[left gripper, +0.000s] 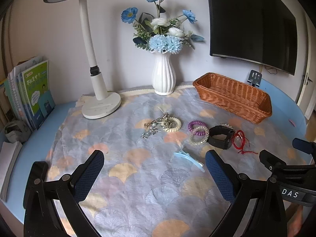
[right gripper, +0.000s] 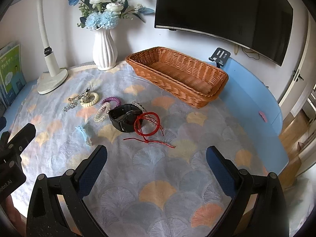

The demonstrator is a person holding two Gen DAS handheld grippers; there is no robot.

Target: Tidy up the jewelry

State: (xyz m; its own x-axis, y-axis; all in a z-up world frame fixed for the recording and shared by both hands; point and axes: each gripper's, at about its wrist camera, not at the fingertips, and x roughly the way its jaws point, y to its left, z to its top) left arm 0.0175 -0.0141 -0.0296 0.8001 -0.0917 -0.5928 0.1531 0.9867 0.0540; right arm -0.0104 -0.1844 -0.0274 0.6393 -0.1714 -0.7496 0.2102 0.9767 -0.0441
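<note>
Both hand-held grippers spread wide, empty; wicker basket (right gripper: 199,90) w/ nothing inside.

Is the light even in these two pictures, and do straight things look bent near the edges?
Left wrist view: soft daylight, faint shadows, dark corners; the television edge and lamp post bow with fisheye distortion; the blue hair clip looks slightly blurred. Right wrist view: same soft light, the television bottom edge curves, the basket stays sharp, and the doorway at right is brighter.

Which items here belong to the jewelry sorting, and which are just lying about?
Job: wicker basket, black watch, red cord bracelets, clear bead bracelet, purple coil tie, cream coil tie, blue hair claw, metal clips.

Bystanders: vase, lamp, books, monitor.
</note>
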